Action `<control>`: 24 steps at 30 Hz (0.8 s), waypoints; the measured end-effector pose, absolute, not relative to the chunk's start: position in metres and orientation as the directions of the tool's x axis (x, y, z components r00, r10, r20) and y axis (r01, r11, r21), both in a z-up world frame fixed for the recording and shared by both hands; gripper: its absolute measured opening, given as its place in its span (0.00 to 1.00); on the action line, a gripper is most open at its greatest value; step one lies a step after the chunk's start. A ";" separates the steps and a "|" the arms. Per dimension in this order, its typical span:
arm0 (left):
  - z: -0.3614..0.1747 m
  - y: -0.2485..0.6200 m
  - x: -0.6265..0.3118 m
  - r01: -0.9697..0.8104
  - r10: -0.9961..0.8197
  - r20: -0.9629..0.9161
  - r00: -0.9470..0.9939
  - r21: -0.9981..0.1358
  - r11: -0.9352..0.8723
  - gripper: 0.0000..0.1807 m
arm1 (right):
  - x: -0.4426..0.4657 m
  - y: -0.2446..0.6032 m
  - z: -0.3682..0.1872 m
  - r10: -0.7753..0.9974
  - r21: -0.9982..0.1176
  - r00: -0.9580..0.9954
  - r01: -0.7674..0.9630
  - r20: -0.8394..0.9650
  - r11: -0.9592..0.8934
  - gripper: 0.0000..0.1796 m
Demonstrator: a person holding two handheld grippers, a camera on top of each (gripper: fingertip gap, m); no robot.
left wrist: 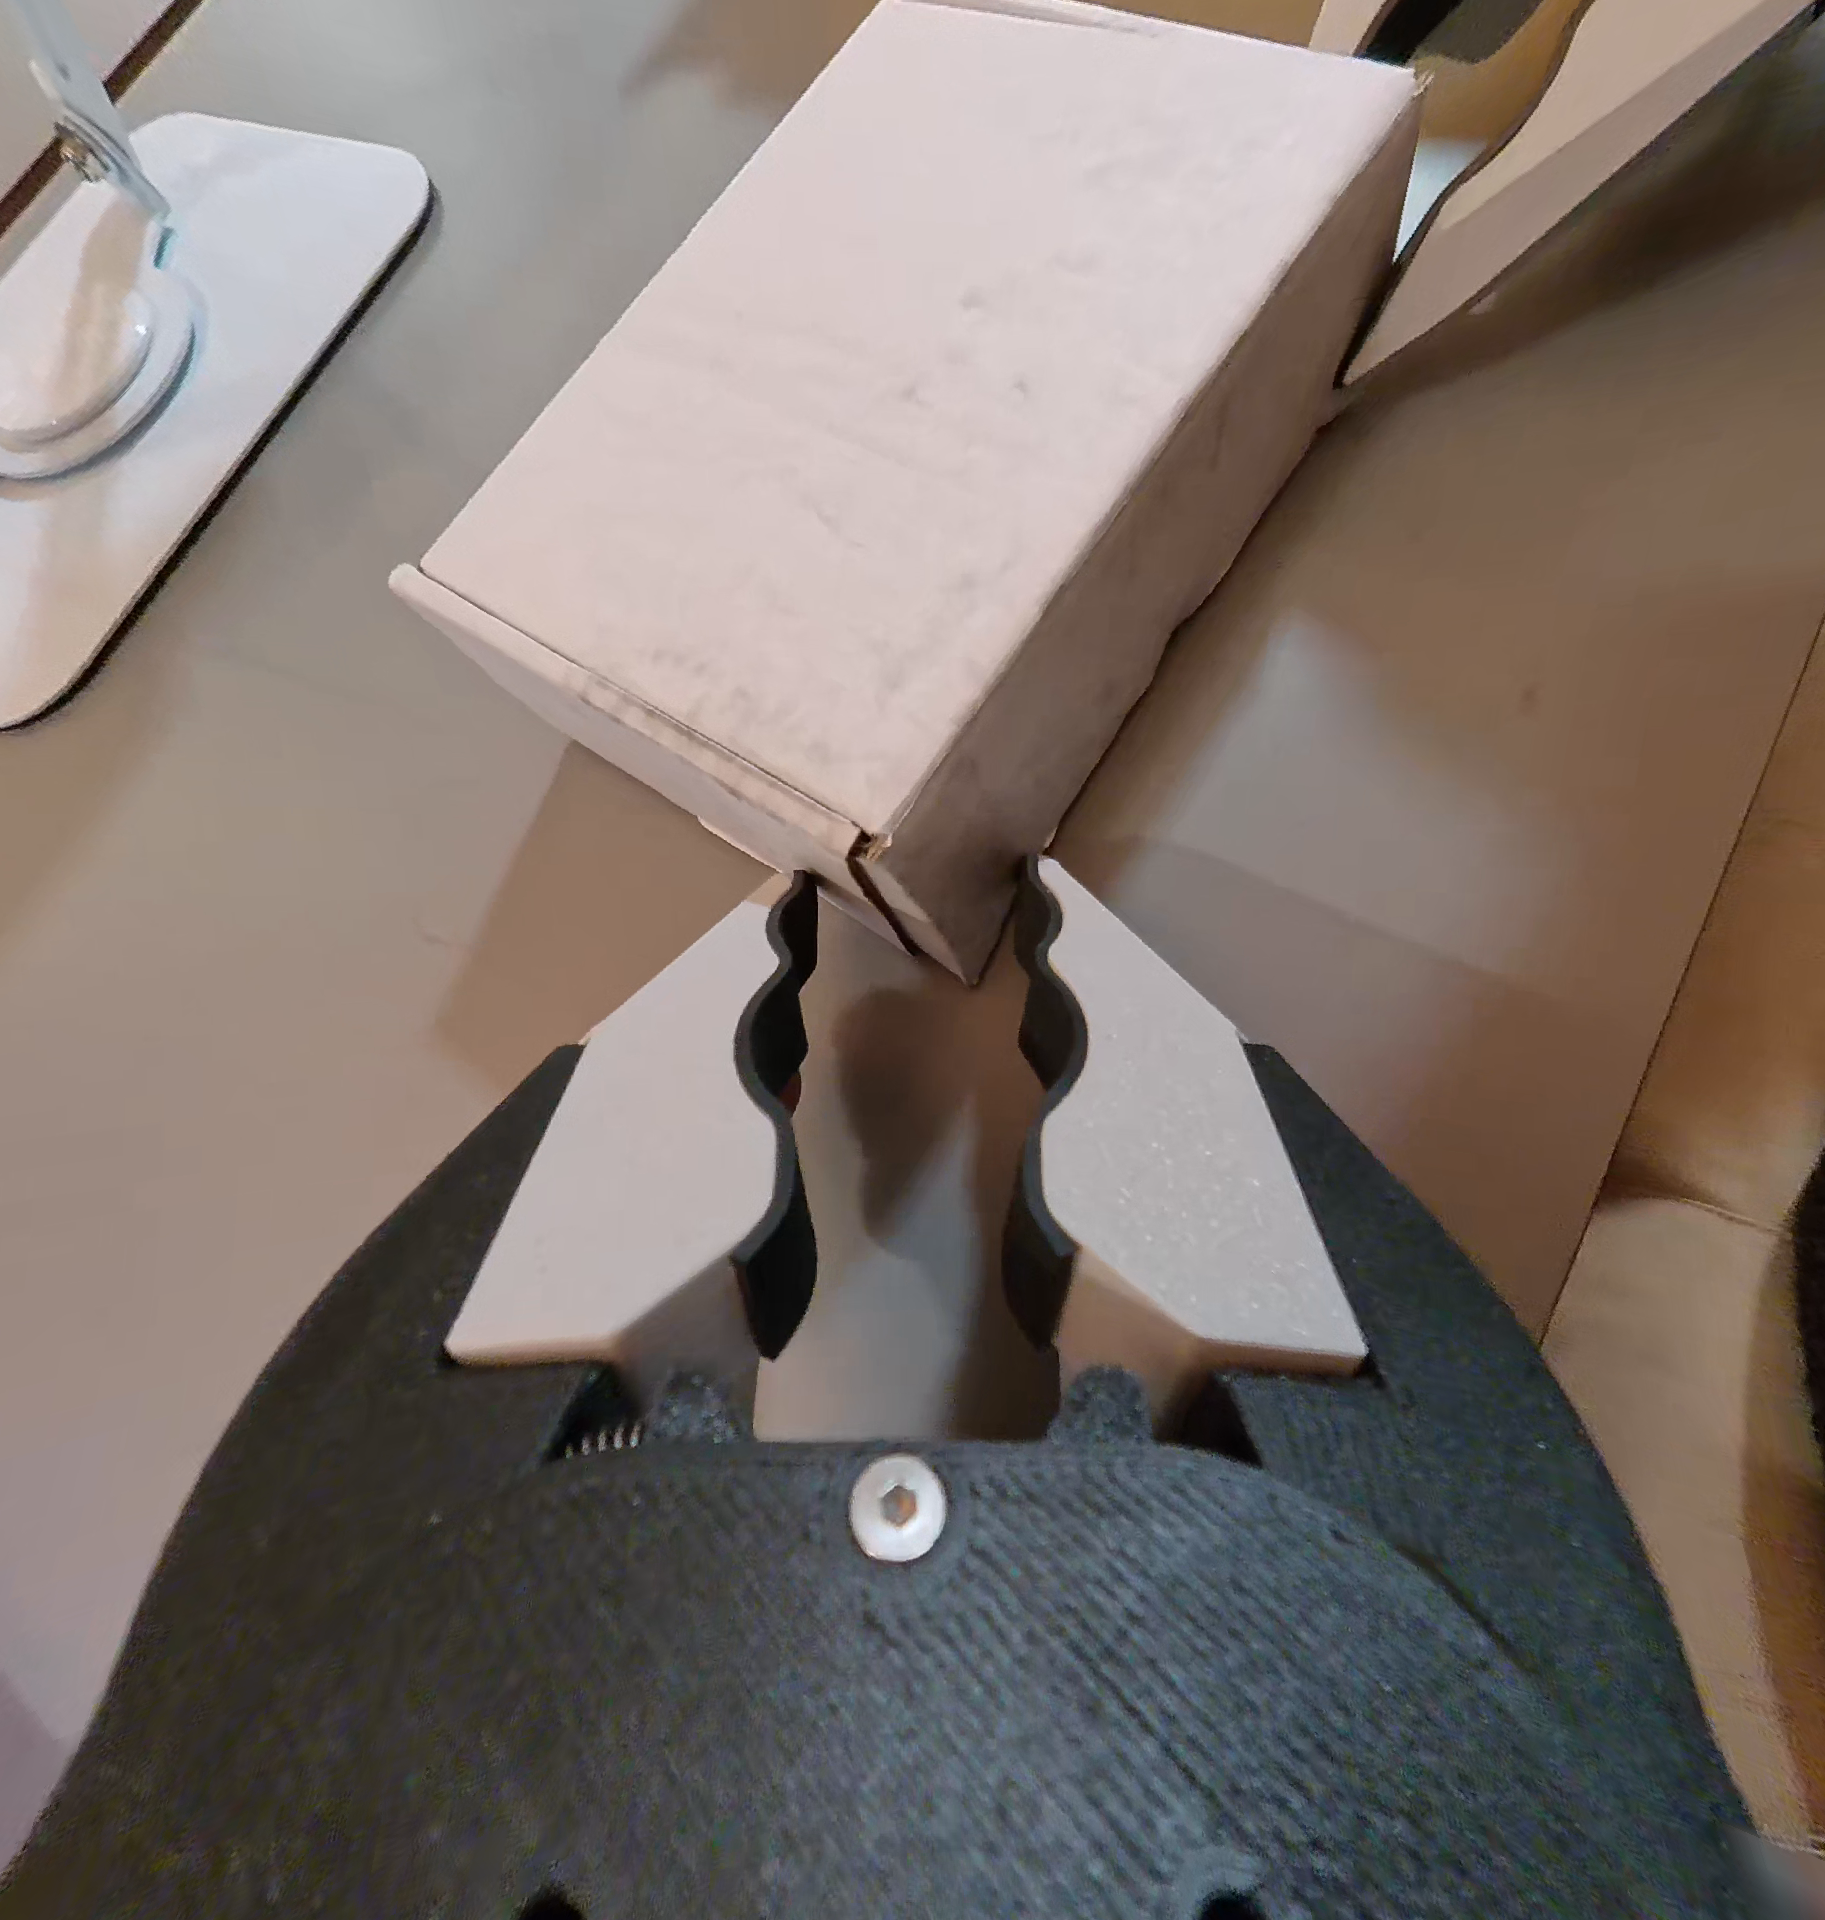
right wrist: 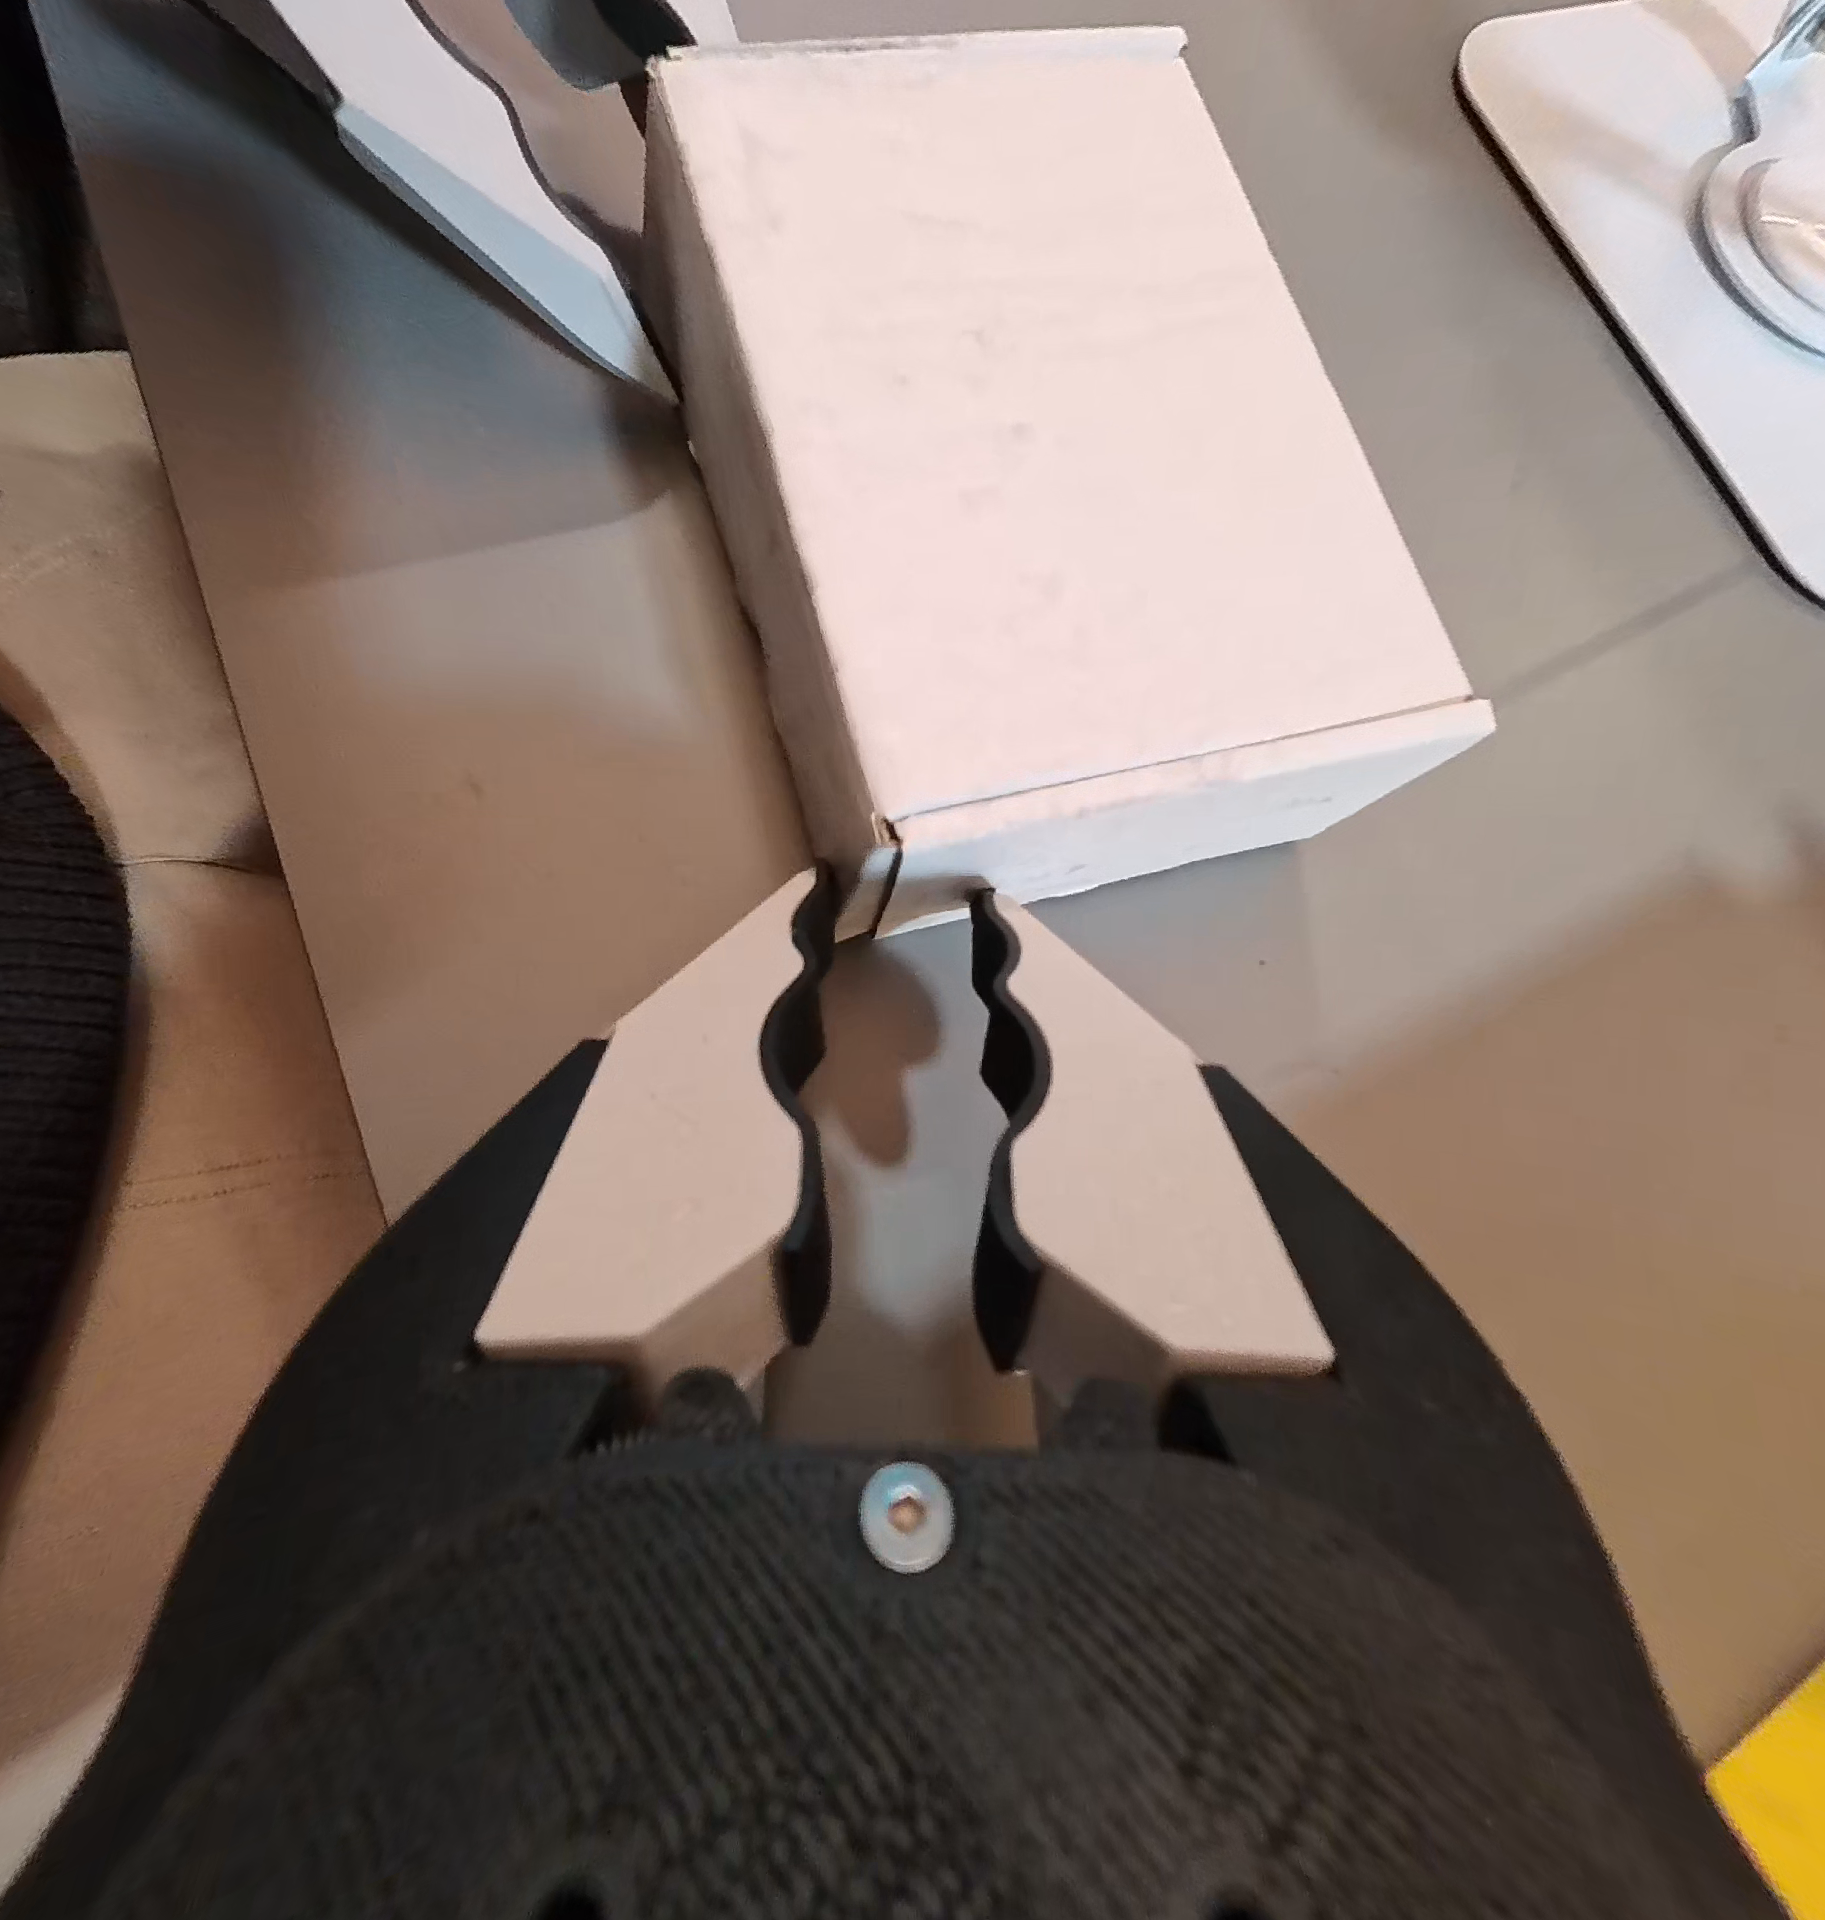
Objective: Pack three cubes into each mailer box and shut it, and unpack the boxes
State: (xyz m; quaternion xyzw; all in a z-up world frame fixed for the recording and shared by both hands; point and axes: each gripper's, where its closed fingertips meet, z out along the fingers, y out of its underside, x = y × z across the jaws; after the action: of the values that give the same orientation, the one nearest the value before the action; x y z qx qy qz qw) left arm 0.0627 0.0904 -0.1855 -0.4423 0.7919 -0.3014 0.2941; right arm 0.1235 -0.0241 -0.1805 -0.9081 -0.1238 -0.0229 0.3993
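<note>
box: closed white mailer box (left wrist: 918, 436) on the counter (left wrist: 212, 935), lid down, front flap seam toward the camera
left hand-held gripper (left wrist: 913, 904): jaws part-way apart, straddling the box's near corner; tips look touching the card, real pinch unclear, can't tell if clenched
right hand-held gripper (right wrist: 908, 909): same pose at the box's near corner (right wrist: 877, 883), left tip at the tuck-flap edge; grasp unclear
other gripper: seen far off beyond the box in each view
nearby: white stand base (left wrist: 160, 416) beside the box, apart; yellow item (right wrist: 1801, 1787) at the counter edge
step (judged): opening or seating the front flap
do well: pin the box with one gripper, work the flap edge with the other; don't crush the corner
</note>
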 end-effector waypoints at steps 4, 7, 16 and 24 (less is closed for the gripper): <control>-0.186 0.091 0.063 -0.521 -0.875 -0.213 -0.434 -0.734 0.437 0.21 | 0.123 -0.024 -0.181 0.209 -0.718 0.967 0.249 0.146 -0.650 0.13; -0.186 0.091 0.063 -0.518 -0.873 -0.222 -0.434 -0.731 0.444 0.21 | 0.123 -0.024 -0.181 0.210 -0.719 0.966 0.253 0.151 -0.648 0.13; -0.186 0.083 0.058 -0.532 -0.874 -0.144 -0.465 -0.744 0.406 0.21 | 0.131 -0.027 -0.180 0.200 -0.764 0.973 0.217 0.118 -0.608 0.16; -0.185 0.071 0.043 -0.497 -0.818 -0.093 -0.568 -0.753 0.431 0.18 | 0.134 -0.030 -0.184 0.208 -0.749 0.964 0.259 0.164 -0.610 0.17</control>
State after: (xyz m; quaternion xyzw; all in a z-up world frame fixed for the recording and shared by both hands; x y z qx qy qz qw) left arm 0.0431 0.0713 -0.1852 -0.4039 0.8140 -0.3484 0.2300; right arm 0.1341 -0.0297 -0.1839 -0.8966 -0.1302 -0.0303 0.4221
